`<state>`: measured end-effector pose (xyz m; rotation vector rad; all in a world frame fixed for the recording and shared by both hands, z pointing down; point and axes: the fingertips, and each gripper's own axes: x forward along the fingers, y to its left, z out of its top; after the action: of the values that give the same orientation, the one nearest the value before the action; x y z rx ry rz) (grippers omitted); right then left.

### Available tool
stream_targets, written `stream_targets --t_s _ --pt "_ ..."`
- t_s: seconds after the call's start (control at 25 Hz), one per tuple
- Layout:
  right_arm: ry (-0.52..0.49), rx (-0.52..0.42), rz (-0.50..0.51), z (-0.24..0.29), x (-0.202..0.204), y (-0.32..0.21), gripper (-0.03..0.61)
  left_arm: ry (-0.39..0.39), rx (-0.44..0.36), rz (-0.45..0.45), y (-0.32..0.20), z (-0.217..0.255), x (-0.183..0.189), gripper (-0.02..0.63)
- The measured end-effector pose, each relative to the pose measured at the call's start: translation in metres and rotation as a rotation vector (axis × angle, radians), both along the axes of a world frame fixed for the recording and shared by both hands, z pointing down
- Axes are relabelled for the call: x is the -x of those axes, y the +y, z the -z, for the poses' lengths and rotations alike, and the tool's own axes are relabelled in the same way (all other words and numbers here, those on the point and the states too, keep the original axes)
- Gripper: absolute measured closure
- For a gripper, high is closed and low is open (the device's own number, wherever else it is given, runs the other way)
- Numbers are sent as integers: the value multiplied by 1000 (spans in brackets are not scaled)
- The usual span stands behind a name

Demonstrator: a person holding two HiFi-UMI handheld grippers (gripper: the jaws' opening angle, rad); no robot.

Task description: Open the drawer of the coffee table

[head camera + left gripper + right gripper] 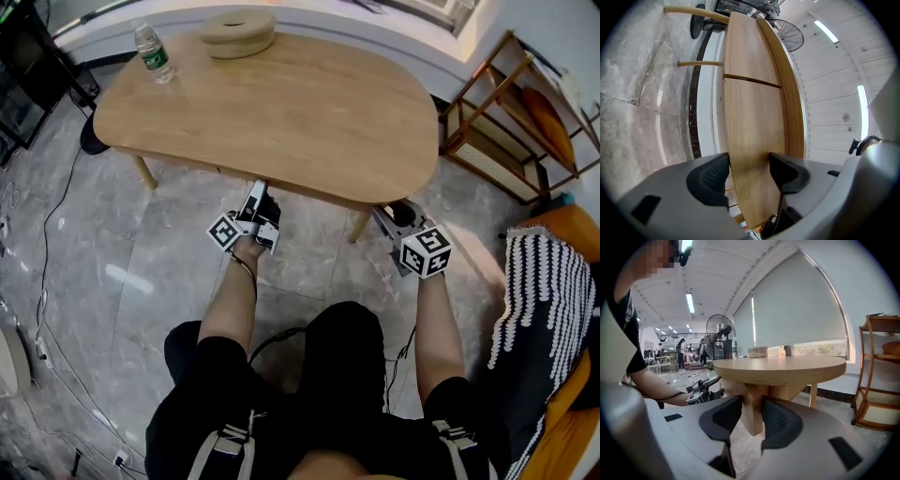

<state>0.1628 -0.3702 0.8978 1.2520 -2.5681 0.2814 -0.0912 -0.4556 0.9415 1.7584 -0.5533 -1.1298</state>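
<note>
The left tool (749, 164), rolled on its side, stands wide yet closed on the drawer front (752, 126) in the near edge of the bench (281, 112) — one pad against each face of the wood. The drawer front sits shut, flush with the rim, and a thin seam (752, 80) marks its end. The right tool (751, 406) is about half closed on a bench leg (752, 423) — its pads meet both sides. A water bottle (153, 53) stands at the bench's far corner.
</note>
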Motion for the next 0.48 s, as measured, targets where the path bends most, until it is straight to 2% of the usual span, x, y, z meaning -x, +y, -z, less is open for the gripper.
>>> stream_targets --t_s 0.48 --pt "0 50 149 1 17 56 449 -3 14 -33 52 -3 17 342"
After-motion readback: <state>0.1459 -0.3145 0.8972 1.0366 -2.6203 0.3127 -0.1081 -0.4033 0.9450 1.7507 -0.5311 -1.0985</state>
